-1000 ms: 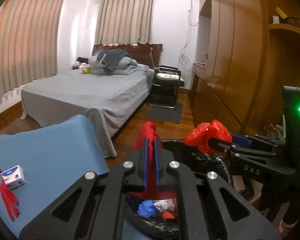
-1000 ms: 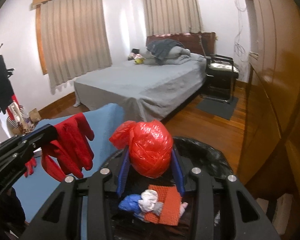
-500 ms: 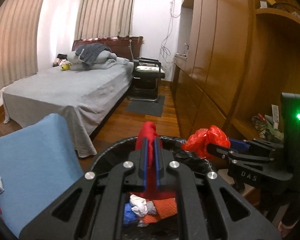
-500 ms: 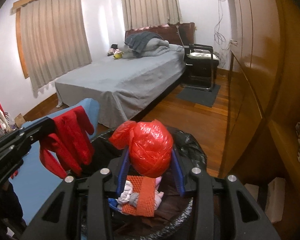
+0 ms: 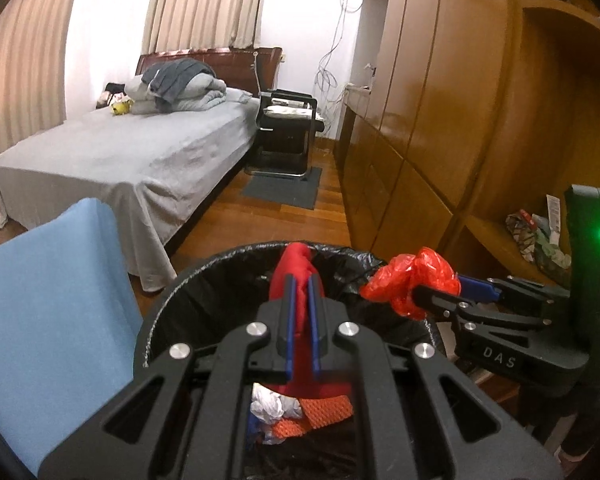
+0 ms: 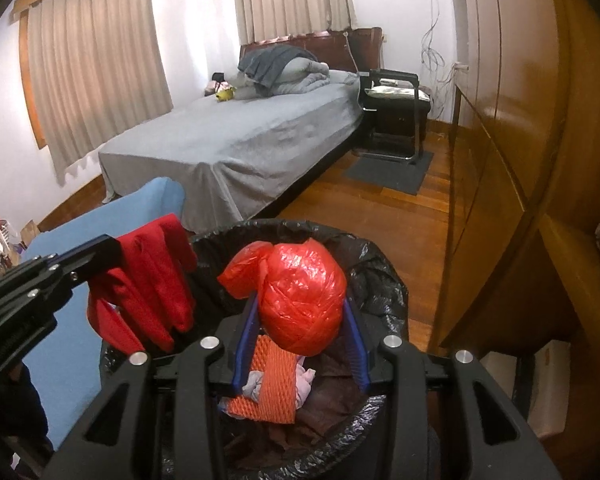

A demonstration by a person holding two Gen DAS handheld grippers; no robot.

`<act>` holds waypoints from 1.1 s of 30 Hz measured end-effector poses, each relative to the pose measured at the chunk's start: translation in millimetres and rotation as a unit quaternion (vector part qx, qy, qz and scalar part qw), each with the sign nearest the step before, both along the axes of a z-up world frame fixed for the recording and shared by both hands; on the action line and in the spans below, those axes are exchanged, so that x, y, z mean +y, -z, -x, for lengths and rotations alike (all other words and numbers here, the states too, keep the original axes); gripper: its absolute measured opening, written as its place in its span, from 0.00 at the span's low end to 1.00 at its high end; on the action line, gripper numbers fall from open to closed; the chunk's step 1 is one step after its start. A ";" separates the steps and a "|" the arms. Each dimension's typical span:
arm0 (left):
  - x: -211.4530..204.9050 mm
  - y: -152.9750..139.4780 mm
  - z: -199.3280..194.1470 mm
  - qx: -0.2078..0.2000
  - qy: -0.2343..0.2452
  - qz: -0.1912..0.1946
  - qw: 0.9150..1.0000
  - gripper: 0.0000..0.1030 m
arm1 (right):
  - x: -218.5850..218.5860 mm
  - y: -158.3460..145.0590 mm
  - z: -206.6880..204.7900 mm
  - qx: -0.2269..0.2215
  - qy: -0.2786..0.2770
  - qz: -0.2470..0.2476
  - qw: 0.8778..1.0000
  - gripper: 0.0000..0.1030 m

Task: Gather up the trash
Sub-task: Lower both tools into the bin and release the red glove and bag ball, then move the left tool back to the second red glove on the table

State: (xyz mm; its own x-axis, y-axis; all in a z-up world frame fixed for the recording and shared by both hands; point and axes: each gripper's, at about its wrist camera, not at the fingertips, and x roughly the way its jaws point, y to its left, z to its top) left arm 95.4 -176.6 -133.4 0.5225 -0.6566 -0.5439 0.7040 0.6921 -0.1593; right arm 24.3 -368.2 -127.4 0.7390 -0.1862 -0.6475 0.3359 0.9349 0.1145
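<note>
Hovering over a black-lined trash bin [image 5: 204,280], both tools sit lower and closer to it than a second ago: the bin's rim, then only partly seen, now fills the lower middle of both views, and the small box and red scrap once on the blue cloth at lower left of the left view are out of frame.

Left tool [image 5: 301,320], at bottom centre of its own view, has its blue pads pressed together on a red glove [image 5: 296,264], which hangs above the bin's opening. In the right view the same glove [image 6: 152,280] dangles at left centre, over the bin's near-left rim [image 6: 284,225].

Right tool [image 6: 300,344] is clamped on a crumpled red plastic bag [image 6: 304,300], its pads held partly apart by the ball. In the left view that bag [image 5: 414,280] sits at right centre, above the bin's right rim.

Inside the bin lie an orange mesh sleeve [image 6: 270,376], white crumpled paper [image 5: 274,406] and a blue scrap.

Around: a counter draped in blue cloth [image 5: 48,300] at lower left, touching or just beside the bin; a grey bed [image 5: 132,148] behind; a black chair [image 5: 286,136] on a dark mat; a wooden wardrobe [image 5: 440,100] along the right. The tools' black frames hide the bin's near side.
</note>
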 end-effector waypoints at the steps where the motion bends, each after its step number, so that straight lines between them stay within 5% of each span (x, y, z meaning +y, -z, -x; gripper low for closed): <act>1: 1.1 1.3 -1.0 0.004 -0.001 0.000 1.000 0.05 | 0.3 1.2 -1.0 0.001 0.000 -0.001 1.000 0.38; 8: 6.1 13.1 -12.2 0.029 -0.005 0.001 1.000 0.11 | 5.3 5.5 -7.9 0.008 -0.010 0.007 1.000 0.45; 11: 11.1 14.3 -17.4 0.041 -0.011 0.007 0.999 0.30 | 5.1 5.8 -8.3 0.006 -0.006 0.011 1.000 0.61; 16: 28.1 11.5 -23.1 0.035 -0.041 0.011 0.998 0.46 | 3.2 -0.6 -3.3 -0.007 0.007 0.020 1.000 0.92; 23: 76.6 -0.5 -25.7 0.005 -0.104 0.003 0.995 0.79 | 5.6 -14.7 4.3 -0.029 0.002 0.013 1.000 0.94; 33: 150.1 -12.1 -28.0 -0.026 -0.197 -0.021 0.980 0.87 | 45.1 -20.2 -9.3 -0.038 -0.045 0.007 0.998 0.94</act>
